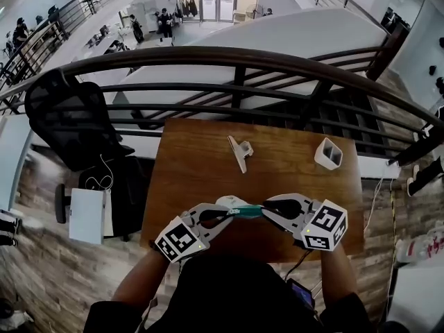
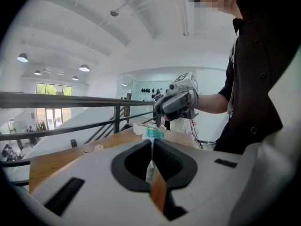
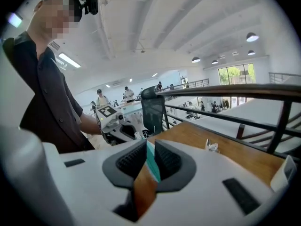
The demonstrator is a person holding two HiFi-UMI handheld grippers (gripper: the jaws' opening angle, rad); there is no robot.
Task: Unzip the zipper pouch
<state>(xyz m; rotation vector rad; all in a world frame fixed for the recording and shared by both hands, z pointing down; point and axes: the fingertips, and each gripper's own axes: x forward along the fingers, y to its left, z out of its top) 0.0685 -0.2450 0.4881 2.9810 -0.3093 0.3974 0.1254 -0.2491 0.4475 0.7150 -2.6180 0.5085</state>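
A teal and white zipper pouch (image 1: 246,211) hangs stretched between my two grippers, just above the front edge of the wooden table (image 1: 208,158). My left gripper (image 1: 225,214) is shut on the pouch's thin white end. In the left gripper view that thin strip runs up between the closed jaws (image 2: 152,142) to the teal part (image 2: 154,133). My right gripper (image 1: 267,209) faces it from the right, shut on the teal end. In the right gripper view the teal fabric (image 3: 151,164) sits edge-on between the ribbed pads. The zipper slider is not visible.
A white clip (image 1: 240,151) lies mid-table and a small white open box (image 1: 329,154) stands at the back right. A dark railing (image 1: 236,61) runs behind the table. A black office chair (image 1: 73,116) stands to the left.
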